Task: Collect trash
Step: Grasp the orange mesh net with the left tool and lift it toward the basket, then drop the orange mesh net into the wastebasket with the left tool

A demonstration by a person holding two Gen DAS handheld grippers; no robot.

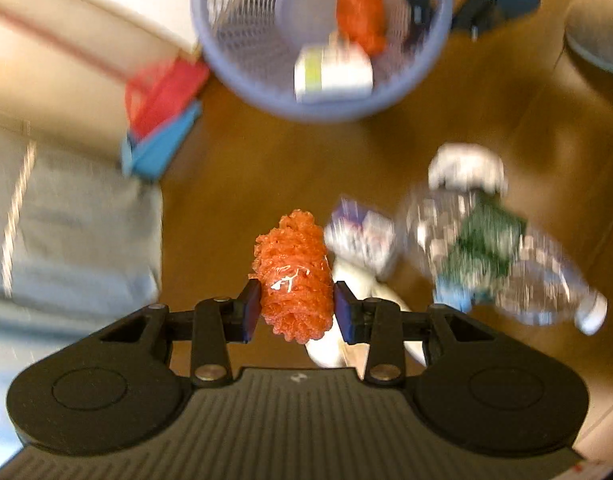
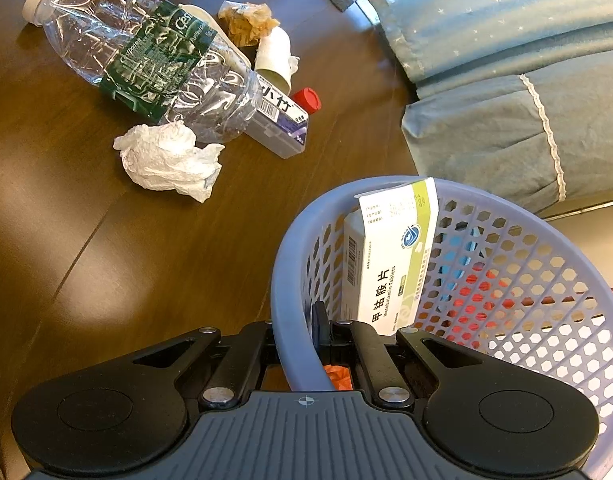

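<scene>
left gripper [image 1: 297, 309]: holds orange net [image 1: 293, 276] above floor | right gripper [image 2: 320, 330]: clamped on basket [image 2: 290, 280] rim | bottle [image 2: 146, 60], tissue [image 2: 170, 158]: far left on floor [image 2: 126, 260]

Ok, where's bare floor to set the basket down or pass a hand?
Bare floor lies left of the basket, below the tissue. A narrower strip runs between the basket rim and the bedding. It is crowded around the bottle, small box and red cap.
</scene>
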